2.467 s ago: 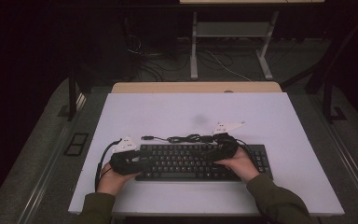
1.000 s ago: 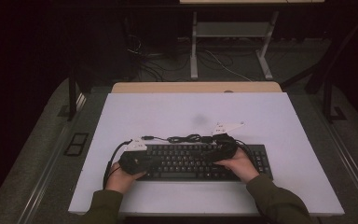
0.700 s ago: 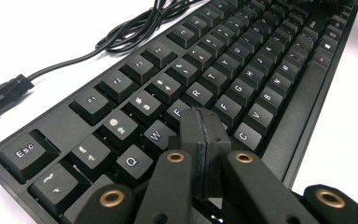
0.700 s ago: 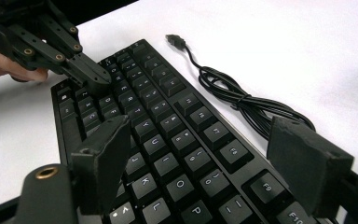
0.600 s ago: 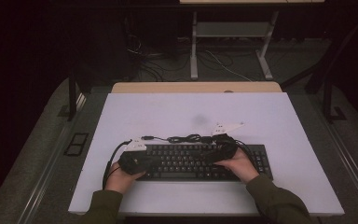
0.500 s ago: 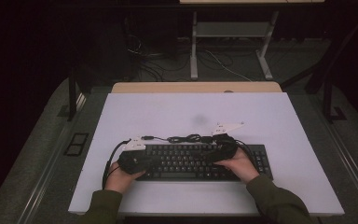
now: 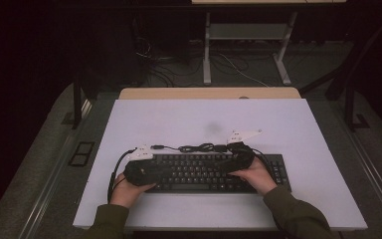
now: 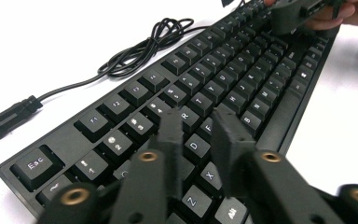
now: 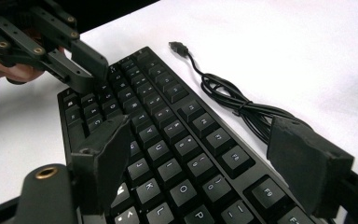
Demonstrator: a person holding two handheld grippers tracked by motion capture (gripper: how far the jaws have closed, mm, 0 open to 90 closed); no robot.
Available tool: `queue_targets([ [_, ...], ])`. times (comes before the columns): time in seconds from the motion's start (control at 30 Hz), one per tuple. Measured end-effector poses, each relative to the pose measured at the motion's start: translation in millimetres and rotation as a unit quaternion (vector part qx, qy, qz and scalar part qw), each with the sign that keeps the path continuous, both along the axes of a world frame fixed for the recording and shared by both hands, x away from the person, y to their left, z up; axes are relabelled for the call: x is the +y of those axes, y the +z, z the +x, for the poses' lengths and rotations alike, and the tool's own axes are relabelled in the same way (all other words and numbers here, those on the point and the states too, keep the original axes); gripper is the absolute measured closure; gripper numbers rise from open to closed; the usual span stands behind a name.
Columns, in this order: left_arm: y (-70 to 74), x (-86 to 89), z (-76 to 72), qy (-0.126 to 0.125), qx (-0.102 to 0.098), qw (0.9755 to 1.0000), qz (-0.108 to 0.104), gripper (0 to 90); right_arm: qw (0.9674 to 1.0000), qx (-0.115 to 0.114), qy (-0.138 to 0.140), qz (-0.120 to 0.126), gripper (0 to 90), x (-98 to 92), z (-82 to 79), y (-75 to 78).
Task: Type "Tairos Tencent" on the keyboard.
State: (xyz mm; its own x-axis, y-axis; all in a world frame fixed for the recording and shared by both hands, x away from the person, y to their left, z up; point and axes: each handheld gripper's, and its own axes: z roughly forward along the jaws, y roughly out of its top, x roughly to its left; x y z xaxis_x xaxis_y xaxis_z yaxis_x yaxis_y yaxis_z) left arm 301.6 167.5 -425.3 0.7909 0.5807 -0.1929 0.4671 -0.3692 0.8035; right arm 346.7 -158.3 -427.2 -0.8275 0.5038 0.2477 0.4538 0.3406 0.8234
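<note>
The big white surface (image 7: pixel 179 119) is in front of you, and the black keyboard (image 7: pixel 204 172) lies flat on it, close to your edge at about 6 o'clock. Its black cable (image 7: pixel 199 148) sits in a loose bundle just past the keyboard's far side, toward 12 o'clock, with the plug lying out at 10 o'clock. Your right gripper (image 9: pixel 205 158) is over the keyboard's right end, and its fingers stand wide open above the keys with nothing between them. Your left gripper (image 8: pixel 198 135) is over the left end near the letter keys. Its fingers have just been opening a little; a small gap shows, and they hold nothing.
</note>
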Motion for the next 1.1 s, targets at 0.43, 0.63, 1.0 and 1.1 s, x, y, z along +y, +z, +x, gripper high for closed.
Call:
queue_targets([
  [0.43, 1.6, -7.3, -7.2, -0.002, -0.007, 0.9999, -0.014, 40.5, 1.0000, -0.001, -0.003, 0.004, 20.9, -2.6, -0.4, 0.0],
  [0.63, 1.7, -15.2, -11.9, -0.016, -0.009, 0.9997, -0.014, 39.5, 1.0000, 0.001, -0.002, 0.004, 21.0, -2.8, 0.6, -1.8],
  [1.0, 1.9, -23.1, -16.9, -0.036, -0.012, 0.9992, -0.015, 43.9, 1.0000, 0.005, 0.001, 0.003, 20.9, -1.8, 1.0, -4.0],
  [1.1, 1.5, -25.1, -17.8, -0.047, -0.010, 0.9987, -0.017, 50.6, 1.0000, 0.005, 0.000, 0.002, 20.9, -2.0, 1.1, -4.1],
])
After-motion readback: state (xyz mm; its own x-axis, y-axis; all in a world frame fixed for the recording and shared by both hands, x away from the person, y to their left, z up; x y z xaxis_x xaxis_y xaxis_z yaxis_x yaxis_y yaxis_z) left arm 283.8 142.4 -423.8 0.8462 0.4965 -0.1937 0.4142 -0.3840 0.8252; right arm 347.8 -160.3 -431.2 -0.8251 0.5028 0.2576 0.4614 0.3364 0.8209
